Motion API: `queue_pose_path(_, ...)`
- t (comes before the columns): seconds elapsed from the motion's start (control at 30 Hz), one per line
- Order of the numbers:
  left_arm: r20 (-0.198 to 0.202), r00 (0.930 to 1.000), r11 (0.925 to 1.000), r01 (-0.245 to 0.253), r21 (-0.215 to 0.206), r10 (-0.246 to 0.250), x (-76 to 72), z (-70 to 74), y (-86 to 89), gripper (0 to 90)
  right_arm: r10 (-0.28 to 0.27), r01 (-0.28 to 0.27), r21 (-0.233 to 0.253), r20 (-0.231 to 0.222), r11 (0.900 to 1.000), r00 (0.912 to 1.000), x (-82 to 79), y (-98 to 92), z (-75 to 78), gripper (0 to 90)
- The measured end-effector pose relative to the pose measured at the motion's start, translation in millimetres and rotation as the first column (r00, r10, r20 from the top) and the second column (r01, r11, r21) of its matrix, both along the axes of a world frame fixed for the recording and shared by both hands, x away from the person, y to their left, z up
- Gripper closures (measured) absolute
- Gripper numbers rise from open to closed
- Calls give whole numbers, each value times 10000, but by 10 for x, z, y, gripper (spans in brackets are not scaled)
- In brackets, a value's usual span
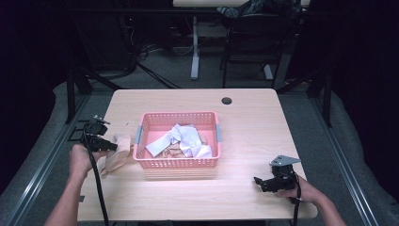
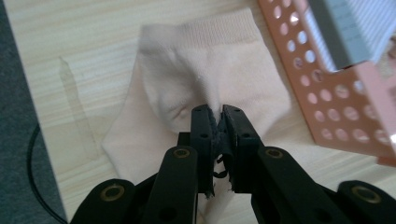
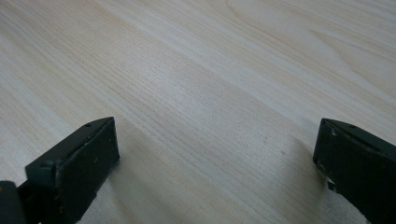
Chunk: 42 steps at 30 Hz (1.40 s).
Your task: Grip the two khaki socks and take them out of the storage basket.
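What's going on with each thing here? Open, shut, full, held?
Left claw: shut, pinching the sock.
Right claw: open, holding nothing, over bare table.
Peach sock: lying flat beside the basket, a fold of it pinched.
Pink basket: upright, holding crumpled pale cloths.

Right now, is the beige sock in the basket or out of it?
Out. The sock lies on the table beside the pink basket, pinched by the left gripper.

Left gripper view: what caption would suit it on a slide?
Left gripper pinching a fold of a beige sock beside the pink basket.
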State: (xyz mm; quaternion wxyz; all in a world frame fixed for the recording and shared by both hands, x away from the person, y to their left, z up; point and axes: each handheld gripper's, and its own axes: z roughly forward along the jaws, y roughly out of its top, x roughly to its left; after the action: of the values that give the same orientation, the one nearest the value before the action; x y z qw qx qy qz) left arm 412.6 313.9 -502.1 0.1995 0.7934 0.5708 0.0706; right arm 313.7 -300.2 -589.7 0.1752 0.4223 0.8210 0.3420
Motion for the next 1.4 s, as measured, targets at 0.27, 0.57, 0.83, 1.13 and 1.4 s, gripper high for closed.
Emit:
queue_pose_path(0.27, 5, 9990, 9990, -436, -70, 436, 13, -69, 69, 634, -1, 1, 1, 0, 10000, 10000, 0, 0, 0, 0)
queue_pose_path(0.57, 894, 9935, 9974, -711, 108, 698, -223, 188, 116, 288, -2, 2, -1, 0, 10000, 10000, 0, 0, 0, 0)
queue_pose_path(0.83, 1651, 9855, 9992, -407, 55, 392, -542, 329, 60, 146, -2, 2, -6, 6, 10000, 10000, 0, 0, 0, 0)
queue_pose_path(1.13, 1611, 9864, 9992, -361, 175, 329, -832, 196, 32, 74, -5, 5, 5, 1, 10000, 10000, 0, 1, 0, 0)
queue_pose_path(1.4, 1588, 9859, 9985, -541, 34, 528, -1037, -118, 30, 57, 2, -2, 2, 6, 10000, 10000, 0, 0, 0, 0)
